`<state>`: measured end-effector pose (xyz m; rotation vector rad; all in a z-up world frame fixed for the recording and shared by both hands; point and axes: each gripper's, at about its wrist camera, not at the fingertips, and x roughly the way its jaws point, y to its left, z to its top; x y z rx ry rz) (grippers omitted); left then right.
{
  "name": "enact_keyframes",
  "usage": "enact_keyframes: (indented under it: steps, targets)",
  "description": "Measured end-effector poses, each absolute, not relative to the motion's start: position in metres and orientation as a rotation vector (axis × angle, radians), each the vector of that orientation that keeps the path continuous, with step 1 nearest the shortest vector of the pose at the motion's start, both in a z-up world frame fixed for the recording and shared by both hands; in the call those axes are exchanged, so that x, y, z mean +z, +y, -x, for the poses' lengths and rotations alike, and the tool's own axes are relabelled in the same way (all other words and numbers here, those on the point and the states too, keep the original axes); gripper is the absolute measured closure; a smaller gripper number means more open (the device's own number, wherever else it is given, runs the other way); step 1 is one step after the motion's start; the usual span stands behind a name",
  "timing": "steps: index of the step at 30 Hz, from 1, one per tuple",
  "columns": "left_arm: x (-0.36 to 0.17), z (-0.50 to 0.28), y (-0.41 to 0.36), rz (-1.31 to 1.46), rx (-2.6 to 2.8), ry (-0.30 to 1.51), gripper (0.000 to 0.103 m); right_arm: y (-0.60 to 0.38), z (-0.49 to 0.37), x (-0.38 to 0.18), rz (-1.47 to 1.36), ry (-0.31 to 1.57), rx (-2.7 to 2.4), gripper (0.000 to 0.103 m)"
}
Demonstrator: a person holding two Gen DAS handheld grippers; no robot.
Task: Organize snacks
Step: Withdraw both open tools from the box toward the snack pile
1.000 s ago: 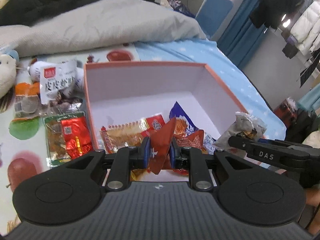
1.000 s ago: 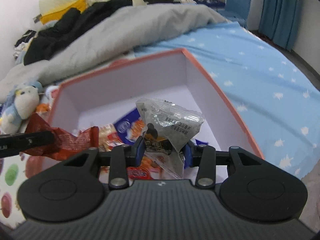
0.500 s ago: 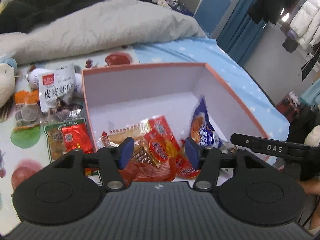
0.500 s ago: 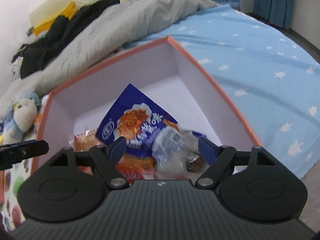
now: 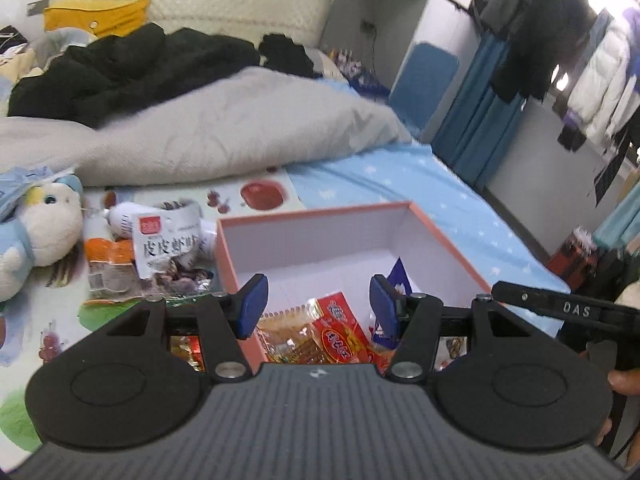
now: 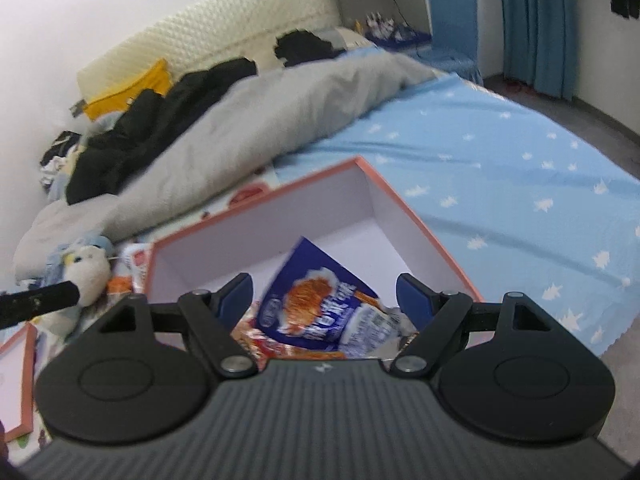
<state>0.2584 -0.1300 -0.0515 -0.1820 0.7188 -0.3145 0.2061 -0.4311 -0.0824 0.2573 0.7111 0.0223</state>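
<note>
An orange-rimmed box [image 5: 320,210] with a white inside lies on the bed; it also shows in the right wrist view [image 6: 404,196]. Inside lie red and orange snack packets [image 5: 332,336] and a blue packet [image 6: 316,304]. My left gripper [image 5: 318,306] is open and empty above the box's near left part. My right gripper [image 6: 324,294] is open and empty above the blue packet. More snacks [image 5: 160,248] lie on the mat left of the box.
A plush toy [image 5: 36,228] lies at the left. A grey duvet [image 5: 224,136] and black clothes [image 5: 132,68] lie behind the box. The box lid [image 6: 18,380] lies at the left. The blue star sheet [image 6: 520,184] stretches to the right.
Both grippers opened and dropped their packets into the box, the left a red one, the right a clear one. Both then pulled up and back.
</note>
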Motion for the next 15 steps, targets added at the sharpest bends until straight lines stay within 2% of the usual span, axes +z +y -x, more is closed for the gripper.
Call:
enact_keyframes:
  steps: [15]
  targets:
    - [-0.028,-0.196,-0.054,0.204,-0.248,0.613,0.041,-0.346,-0.166,-0.046,-0.156,0.572,0.109,0.022]
